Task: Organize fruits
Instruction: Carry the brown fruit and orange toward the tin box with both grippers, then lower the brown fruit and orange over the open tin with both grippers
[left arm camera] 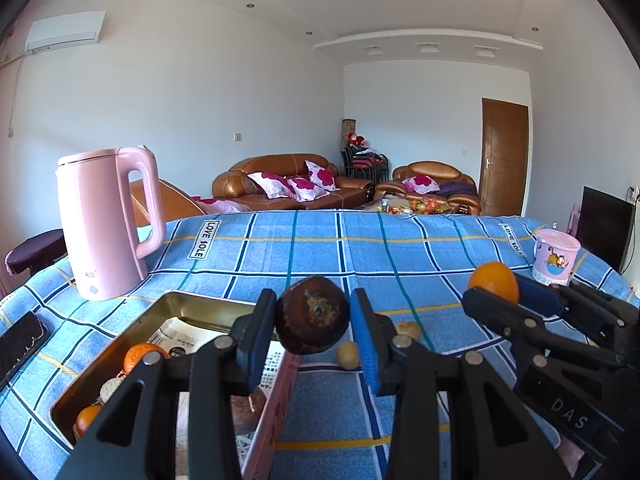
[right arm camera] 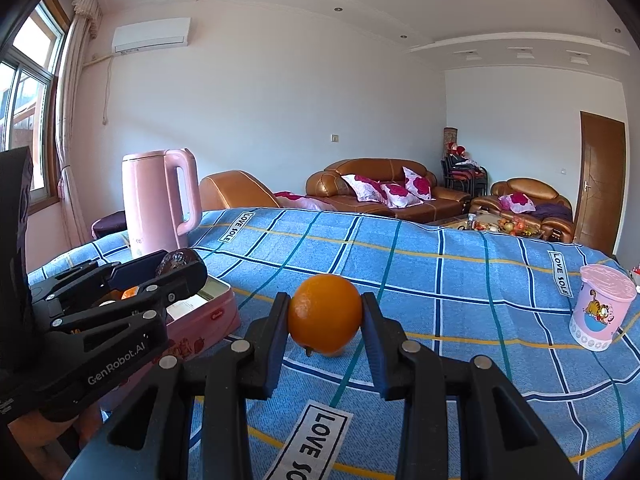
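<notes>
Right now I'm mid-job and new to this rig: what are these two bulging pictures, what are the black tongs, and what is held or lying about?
Each picture comes from a wide-angle camera mounted on a hand-held gripper, looking forward along its two fingers; no robot arm is involved.

Left camera: the left gripper is shut on a dark brown fruit, held above the edge of an open pink tin. The tin holds oranges and a printed paper. Two small yellowish fruits lie on the blue checked cloth.

Right camera: the right gripper is shut on an orange, lifted off the cloth.

Also on the table: a pink kettle and a pink cartoon cup. Each gripper shows at the edge of the other's view.
</notes>
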### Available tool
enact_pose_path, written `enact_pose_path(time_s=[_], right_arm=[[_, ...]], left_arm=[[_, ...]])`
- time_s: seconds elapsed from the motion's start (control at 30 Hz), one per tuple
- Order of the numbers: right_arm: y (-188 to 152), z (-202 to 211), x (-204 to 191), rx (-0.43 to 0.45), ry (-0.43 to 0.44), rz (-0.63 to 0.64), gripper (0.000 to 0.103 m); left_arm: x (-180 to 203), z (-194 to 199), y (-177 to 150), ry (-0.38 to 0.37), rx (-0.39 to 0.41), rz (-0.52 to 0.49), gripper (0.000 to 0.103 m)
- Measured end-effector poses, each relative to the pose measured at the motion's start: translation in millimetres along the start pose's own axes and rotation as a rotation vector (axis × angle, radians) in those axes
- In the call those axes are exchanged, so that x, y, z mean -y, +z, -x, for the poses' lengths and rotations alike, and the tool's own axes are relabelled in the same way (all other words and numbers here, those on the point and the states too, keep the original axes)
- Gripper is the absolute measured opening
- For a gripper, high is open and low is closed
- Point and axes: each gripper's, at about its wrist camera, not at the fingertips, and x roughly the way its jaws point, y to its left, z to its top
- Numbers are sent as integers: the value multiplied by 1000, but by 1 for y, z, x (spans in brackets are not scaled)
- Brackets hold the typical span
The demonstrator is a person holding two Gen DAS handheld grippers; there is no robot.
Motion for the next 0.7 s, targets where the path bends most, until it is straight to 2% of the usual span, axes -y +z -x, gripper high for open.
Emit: enact_pose_path(time_s=[0.3, 0.7], right_arm=[[0, -5, -21, -12, 48, 19, 37], [1, -13, -53, -19, 111, 52, 37]], left_arm=[[-23, 15, 4, 15, -1, 22, 39], [-74, 26, 1, 94, -12, 55, 39]])
